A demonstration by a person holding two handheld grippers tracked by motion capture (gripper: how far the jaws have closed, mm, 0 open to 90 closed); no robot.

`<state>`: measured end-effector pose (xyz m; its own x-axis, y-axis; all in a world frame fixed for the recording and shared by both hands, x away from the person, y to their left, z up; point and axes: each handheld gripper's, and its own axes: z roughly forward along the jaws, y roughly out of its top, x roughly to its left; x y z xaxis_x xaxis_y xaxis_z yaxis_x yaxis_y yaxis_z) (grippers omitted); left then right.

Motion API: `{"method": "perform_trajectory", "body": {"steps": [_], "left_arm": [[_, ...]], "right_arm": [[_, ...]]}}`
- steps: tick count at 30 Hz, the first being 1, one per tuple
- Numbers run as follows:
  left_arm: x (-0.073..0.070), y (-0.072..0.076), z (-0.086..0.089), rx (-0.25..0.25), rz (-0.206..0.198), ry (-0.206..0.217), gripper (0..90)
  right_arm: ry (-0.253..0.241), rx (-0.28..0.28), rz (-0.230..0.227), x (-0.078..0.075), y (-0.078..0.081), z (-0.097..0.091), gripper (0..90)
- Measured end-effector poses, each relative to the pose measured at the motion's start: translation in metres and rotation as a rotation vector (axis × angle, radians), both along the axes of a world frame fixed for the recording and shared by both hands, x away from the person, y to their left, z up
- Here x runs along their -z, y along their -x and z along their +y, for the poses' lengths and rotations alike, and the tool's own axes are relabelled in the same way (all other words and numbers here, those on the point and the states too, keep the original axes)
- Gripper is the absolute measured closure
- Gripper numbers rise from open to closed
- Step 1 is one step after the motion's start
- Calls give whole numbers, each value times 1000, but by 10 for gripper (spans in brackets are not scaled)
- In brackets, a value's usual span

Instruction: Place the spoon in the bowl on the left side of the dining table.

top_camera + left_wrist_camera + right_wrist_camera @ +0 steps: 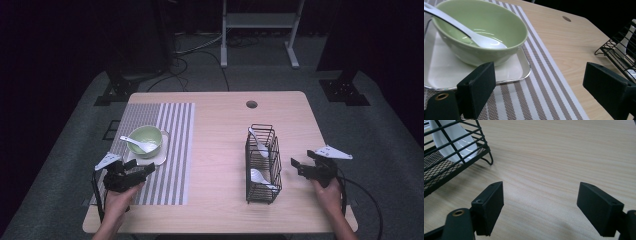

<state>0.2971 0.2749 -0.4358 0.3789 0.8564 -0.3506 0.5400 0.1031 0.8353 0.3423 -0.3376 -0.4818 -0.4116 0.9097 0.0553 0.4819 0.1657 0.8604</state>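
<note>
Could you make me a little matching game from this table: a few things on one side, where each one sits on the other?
Things:
1. green bowl
2. white tray
3. wire rack
4. right tongs

Places:
A. on the striped placemat
B. held open, beside the rack
C. on the white tray, a white spoon in it
D. on bare wood, holding two white spoons

Pairs: 1-C, 2-A, 3-D, 4-B

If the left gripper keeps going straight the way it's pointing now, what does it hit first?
Probably the white tray under the green bowl: the open left gripper aims just past its corner, so depth is uncertain.
</note>
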Motion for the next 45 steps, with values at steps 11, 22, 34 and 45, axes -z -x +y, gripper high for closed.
{"method": "perform_trajectory", "body": {"steps": [11, 22, 34, 45], "left_arm": [[2, -1, -17, 42, 6, -4, 101], [3, -2, -30, 69, 8, -5, 101], [3, -3, -45, 103, 7, -3, 101], [6, -3, -58, 130, 16, 0, 101]], "right_arm": [[-1, -1, -3, 0, 0, 0, 203], [-2, -2, -3, 0, 0, 0, 203], [-3, -5, -4, 0, 0, 0, 203], [-4, -6, -5, 0, 0, 0, 203]]}}
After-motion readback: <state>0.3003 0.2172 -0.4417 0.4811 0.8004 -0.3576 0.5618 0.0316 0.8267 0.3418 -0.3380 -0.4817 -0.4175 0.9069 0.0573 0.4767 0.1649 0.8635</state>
